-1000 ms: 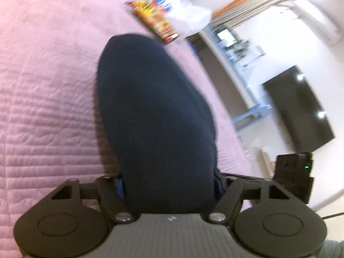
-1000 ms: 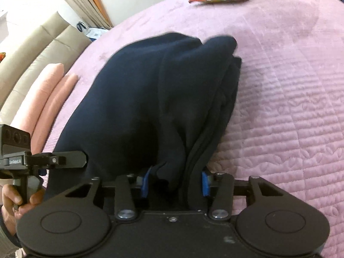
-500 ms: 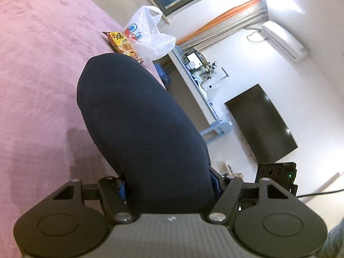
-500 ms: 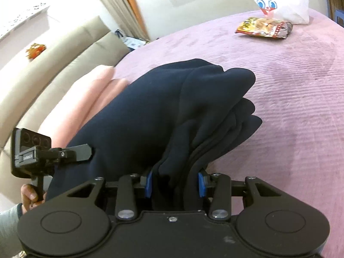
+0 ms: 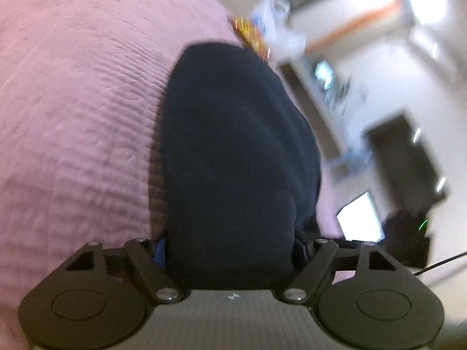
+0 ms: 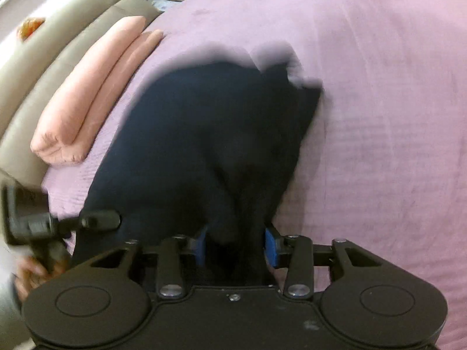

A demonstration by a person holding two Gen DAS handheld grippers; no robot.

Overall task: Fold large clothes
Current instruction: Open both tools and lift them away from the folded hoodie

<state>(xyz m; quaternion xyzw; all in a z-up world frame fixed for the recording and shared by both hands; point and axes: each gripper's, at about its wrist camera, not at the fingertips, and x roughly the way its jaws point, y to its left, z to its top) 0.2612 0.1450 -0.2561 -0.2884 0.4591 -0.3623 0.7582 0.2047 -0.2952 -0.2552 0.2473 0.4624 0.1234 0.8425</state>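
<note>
Both the left gripper [image 5: 230,248] and right gripper [image 6: 235,243], fingers clamped on a thick folded dark navy fleece garment [image 6: 204,145] though just eased wider, carry it low over the quilted pink bedspread [image 6: 379,116]; lowering both ends level should keep the fold.

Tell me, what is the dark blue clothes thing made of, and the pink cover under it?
The dark garment looks like thick, soft knit or fleece: matte, no shine, bunching in fat folds. The pink bedcover seems quilted fabric, with stitched ridges across it. Blur leaves both uncertain.
</note>
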